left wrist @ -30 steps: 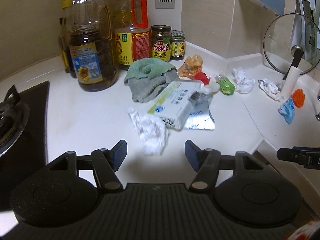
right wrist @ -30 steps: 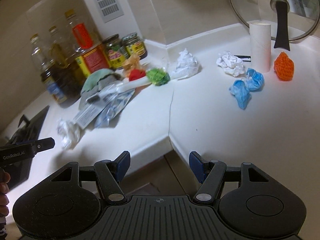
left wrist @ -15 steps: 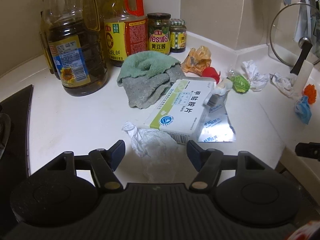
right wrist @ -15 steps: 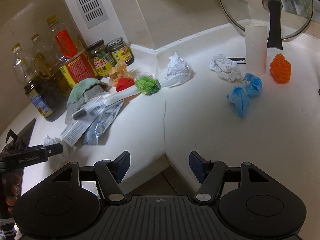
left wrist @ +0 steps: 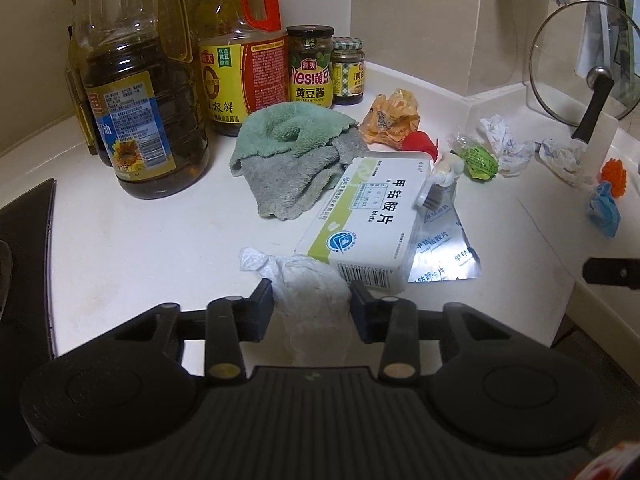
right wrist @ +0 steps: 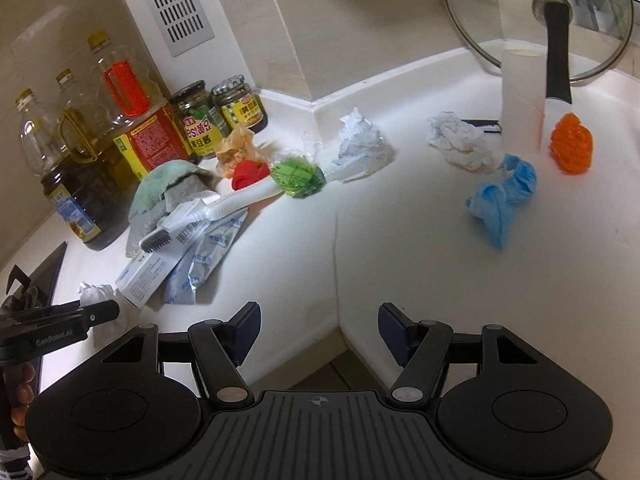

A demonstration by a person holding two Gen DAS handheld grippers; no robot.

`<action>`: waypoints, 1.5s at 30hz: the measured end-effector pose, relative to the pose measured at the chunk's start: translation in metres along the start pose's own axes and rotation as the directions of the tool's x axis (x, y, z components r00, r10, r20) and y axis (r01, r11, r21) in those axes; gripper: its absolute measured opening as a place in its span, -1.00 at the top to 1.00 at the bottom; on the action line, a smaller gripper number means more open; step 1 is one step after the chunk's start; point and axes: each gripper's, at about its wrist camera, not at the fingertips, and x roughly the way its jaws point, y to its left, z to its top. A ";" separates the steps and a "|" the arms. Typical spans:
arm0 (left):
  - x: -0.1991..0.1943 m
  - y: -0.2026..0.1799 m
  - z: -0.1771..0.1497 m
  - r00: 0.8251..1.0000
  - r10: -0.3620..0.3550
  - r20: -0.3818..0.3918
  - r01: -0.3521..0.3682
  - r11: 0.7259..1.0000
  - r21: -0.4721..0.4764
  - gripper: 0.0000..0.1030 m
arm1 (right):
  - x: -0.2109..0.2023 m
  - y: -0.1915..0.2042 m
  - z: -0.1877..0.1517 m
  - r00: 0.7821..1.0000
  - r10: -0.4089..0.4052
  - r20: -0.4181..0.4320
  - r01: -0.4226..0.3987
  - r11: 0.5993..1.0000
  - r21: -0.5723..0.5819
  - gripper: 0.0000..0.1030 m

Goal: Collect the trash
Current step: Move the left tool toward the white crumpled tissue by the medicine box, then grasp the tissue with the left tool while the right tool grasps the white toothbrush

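Two handheld grippers work a cluttered white kitchen counter. At the bottom centre of the left wrist view, the left gripper is closing its jaws around a crumpled white tissue, which sits between the blue pads with each pad at its side; whether they already press on it cannot be told. Just above and right of the tissue lies a white-and-green medicine box, a toothbrush across its far end and silver foil blister packs under its right side. A green-and-grey cloth sits at frame centre, oil bottles and sauce jars along the upper left.

In the right wrist view, the right gripper hangs with its jaws partly apart and nothing between them, over the counter's inner corner edge. More trash fills the upper half: a green wrapper, crumpled paper, a blue wad and an orange net ball.
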 end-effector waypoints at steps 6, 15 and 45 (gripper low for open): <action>-0.014 0.012 0.002 0.999 0.017 0.032 -0.017 1.000 -0.006 0.39 | 0.010 0.014 0.007 0.999 0.035 -0.001 -0.035 0.999 -0.028 -0.27; -0.040 0.037 0.009 0.994 0.070 0.089 -0.065 0.996 -0.053 0.39 | 0.031 0.043 0.026 0.992 0.120 0.032 -0.118 0.991 -0.058 -0.27; -0.018 0.089 0.025 0.987 0.151 0.062 -0.144 0.984 -0.104 0.39 | 0.130 0.004 0.073 0.974 0.212 0.077 -0.220 0.822 0.525 0.33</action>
